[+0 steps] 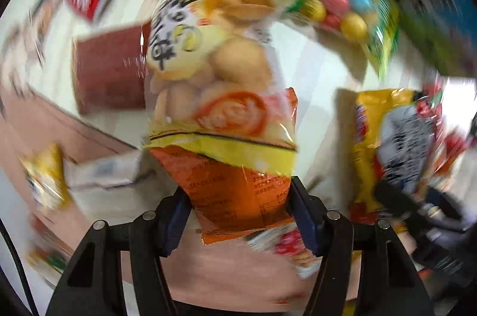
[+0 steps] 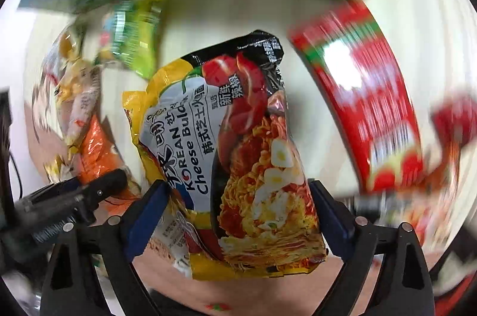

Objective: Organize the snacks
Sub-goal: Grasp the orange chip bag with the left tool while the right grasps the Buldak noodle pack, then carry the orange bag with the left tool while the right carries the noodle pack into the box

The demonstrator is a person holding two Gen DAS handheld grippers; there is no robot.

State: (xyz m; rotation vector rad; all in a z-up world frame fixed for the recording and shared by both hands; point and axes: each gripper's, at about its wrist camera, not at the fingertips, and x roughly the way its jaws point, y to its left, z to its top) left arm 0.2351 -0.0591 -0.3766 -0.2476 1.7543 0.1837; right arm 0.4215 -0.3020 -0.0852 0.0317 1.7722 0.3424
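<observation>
The noodle packet (image 2: 226,155) reads "KOREAN", "Cheese" and "Bul", cut short at a fold, with Korean and Chinese lines beside them; the biscuit bag (image 1: 220,71) bears large black brush characters, too blurred to read.

Table (image 1: 313,54) crowded. A biscuit bag (image 1: 220,71) filled the gap ahead of the left gripper (image 1: 240,211); a candy bag (image 1: 345,9) and maroon box (image 1: 110,68) flanked it. Bare strips lay between. A noodle packet (image 2: 235,155) blocked the right gripper (image 2: 238,217); a red packet (image 2: 372,113) lay beside.
</observation>
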